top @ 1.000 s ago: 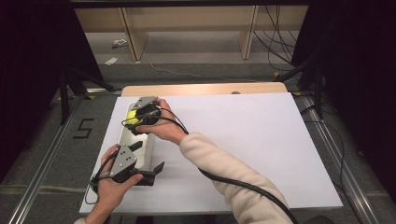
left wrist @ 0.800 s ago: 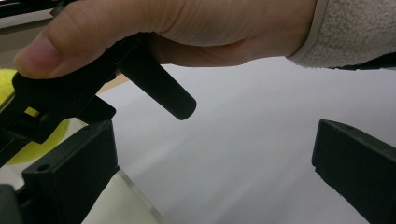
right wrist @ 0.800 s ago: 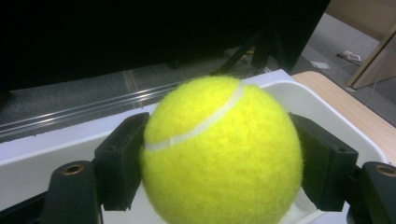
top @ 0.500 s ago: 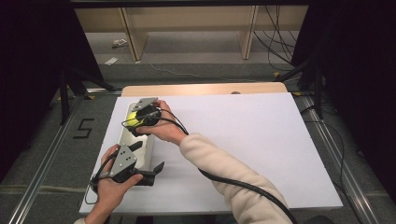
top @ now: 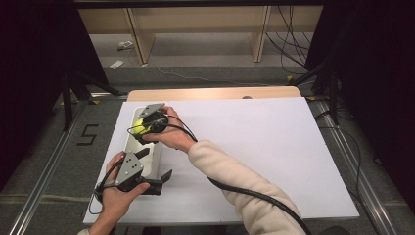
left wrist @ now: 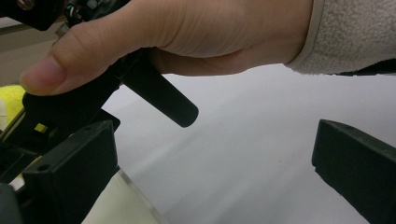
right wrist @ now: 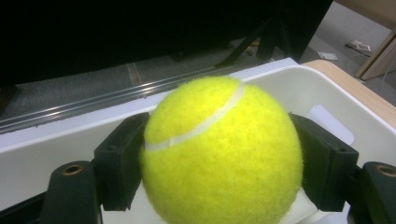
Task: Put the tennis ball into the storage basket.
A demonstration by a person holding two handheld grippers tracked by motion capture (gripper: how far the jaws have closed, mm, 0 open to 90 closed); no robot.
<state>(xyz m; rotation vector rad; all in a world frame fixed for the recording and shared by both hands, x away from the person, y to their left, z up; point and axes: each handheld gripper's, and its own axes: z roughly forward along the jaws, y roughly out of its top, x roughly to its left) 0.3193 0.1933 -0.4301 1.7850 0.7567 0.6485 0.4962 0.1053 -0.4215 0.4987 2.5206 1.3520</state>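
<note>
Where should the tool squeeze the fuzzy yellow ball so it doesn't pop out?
Squeeze the tennis ball across its fattest middle, one jaw on each side, as the right tool does now above the white tray. A ball is round, so pads placed off the middle would probably slide and squirt it out.

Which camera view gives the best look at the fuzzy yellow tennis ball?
The right gripper view: the fuzzy yellow tennis ball sits close up, seam visible, clamped between the right gripper's black fingers over a white tray. The high view shows a small yellow patch; the left gripper view, a yellow sliver.
</note>
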